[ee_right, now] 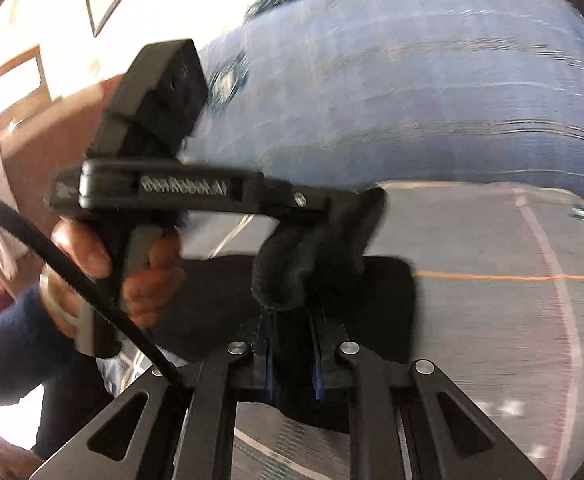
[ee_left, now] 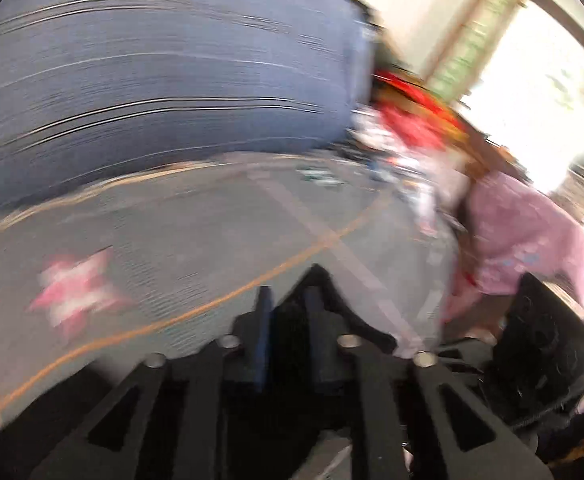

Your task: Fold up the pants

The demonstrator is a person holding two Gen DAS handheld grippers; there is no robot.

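Observation:
The pants (ee_right: 376,300) are black cloth, bunched in a thick fold just beyond my right gripper (ee_right: 292,332), which is shut on them with the fabric filling the gap between its blue pads. In the same view a hand (ee_right: 152,276) holds my left gripper (ee_right: 332,204) side-on, its tip buried in the same black fold. In the left wrist view my left gripper (ee_left: 290,300) is shut on the dark pants (ee_left: 348,320), and only a small peak of cloth shows past the fingers. Both views are smeared by motion.
Below lies a grey mat (ee_left: 172,240) with orange and white lines and a pink star (ee_left: 76,288). A big blue cushion or mattress (ee_right: 412,80) fills the space above the mat. At the right edge are pink cloth (ee_left: 524,232) and red clutter (ee_left: 412,116).

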